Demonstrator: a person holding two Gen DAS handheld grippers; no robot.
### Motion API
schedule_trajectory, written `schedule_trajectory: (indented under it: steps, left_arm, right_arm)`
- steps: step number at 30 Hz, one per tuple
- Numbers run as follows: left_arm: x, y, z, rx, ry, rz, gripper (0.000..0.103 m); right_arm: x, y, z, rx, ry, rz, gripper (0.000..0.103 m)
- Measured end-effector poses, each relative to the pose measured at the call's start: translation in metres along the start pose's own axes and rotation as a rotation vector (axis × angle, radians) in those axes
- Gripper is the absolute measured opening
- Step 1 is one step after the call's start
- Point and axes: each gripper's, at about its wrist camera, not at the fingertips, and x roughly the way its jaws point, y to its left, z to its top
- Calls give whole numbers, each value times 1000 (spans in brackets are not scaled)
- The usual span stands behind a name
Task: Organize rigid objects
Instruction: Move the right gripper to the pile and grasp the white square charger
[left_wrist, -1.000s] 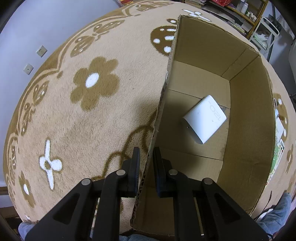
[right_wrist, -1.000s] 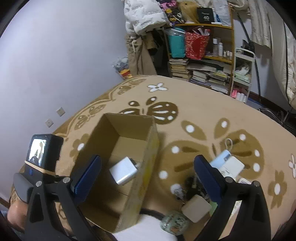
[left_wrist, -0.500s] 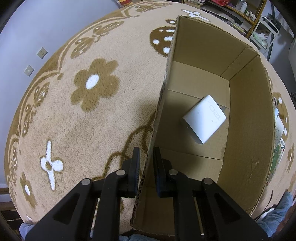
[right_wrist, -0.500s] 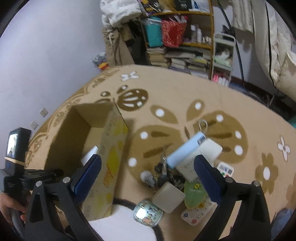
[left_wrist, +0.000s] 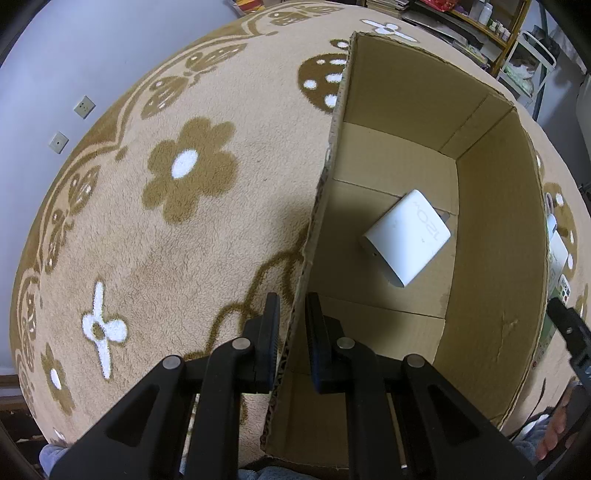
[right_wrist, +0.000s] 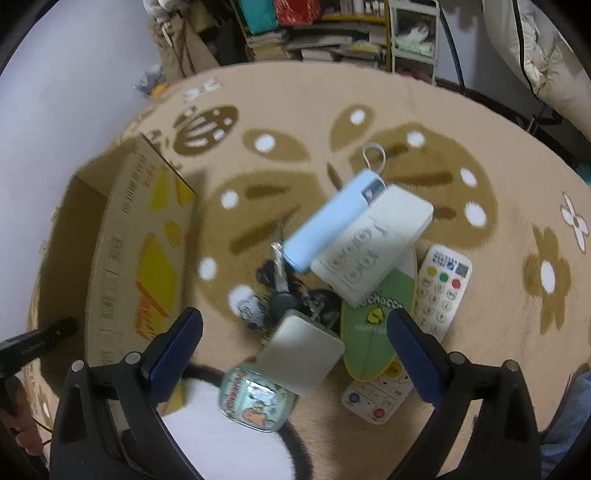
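A cardboard box (left_wrist: 495, 258) stands open on the carpet, with a white charger (left_wrist: 406, 240) lying on its floor. My left gripper (left_wrist: 291, 325) is shut on the box's near wall, one finger inside and one outside. In the right wrist view the box (right_wrist: 122, 251) is at the left. My right gripper (right_wrist: 295, 343) hangs open above a pile: a grey square adapter (right_wrist: 303, 350), a light blue power bank (right_wrist: 328, 225), a white remote (right_wrist: 373, 243), keys (right_wrist: 284, 291), a green case (right_wrist: 373, 332), a keypad remote (right_wrist: 443, 288) and a clear patterned case (right_wrist: 255, 398).
A tan carpet with brown flowers (left_wrist: 188, 166) covers the floor. Shelves with books and bags (right_wrist: 332, 29) stand along the far wall. A second small remote (right_wrist: 376, 395) lies at the pile's near edge. Wall sockets (left_wrist: 83, 107) show at the left.
My right gripper has dropped and swung right, from over the box to above the pile. The left gripper keeps its hold on the box wall and has not moved.
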Motion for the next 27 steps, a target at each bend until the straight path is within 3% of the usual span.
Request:
schedule_trajectory:
  steps: [6, 8, 13, 27]
  left_arm:
    - [0, 0, 0, -1, 0, 1, 13]
    - [0, 0, 0, 0, 0, 3, 13]
    - [1, 1, 0, 1, -3, -6, 12]
    - [0, -1, -1, 9, -9, 2, 11]
  right_arm:
    - [10, -7, -4, 46, 45, 2, 103]
    - [14, -10, -4, 76, 73, 21, 98]
    - [22, -12, -7, 94, 101, 49, 62]
    - [21, -6, -12, 103, 130, 13, 62]
